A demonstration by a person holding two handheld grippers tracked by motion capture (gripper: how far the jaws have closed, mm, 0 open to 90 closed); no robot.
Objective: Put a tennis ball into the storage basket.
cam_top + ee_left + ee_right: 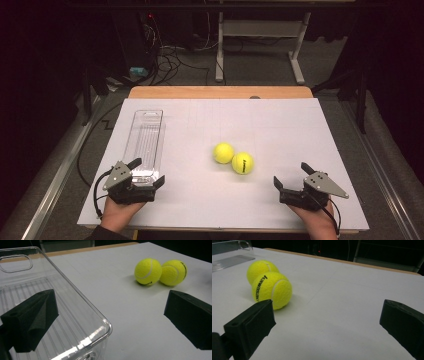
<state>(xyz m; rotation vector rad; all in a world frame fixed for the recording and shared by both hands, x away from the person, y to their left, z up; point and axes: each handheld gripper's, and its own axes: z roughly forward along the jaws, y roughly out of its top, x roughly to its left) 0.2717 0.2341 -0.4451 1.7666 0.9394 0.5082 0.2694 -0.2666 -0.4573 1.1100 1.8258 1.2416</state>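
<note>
High view, left to right, with the clear plastic tray (145, 142) as landmark. The tray lies lengthwise on the left part of the white board (280, 125), one short end toward the person. The left gripper (148, 172) rests at that near end, held in the person's left hand (117, 210); its jaws stand wide apart with nothing gripped, one over the tray's near end and the other just to the tray's right.

To the right of the tray, near the middle of the board, lie two yellow tennis balls touching each other: the farther ball (223, 153) nearer the tray, the printed ball (242, 163) beyond it and slightly closer to the person. Well apart from the tray, at the board's right near corner, the right gripper (291, 175) rests in the person's right hand (315, 220), jaws likewise spread wide and empty.

Left gripper view: the tray's near corner (106, 325) lies between the jaws, untouched by either, and both balls lie beyond it on the board.

Right gripper view: the printed ball (272, 290) sits ahead of one jaw, clear of it, with the other ball (259, 268) behind, on the tray's side.
</note>
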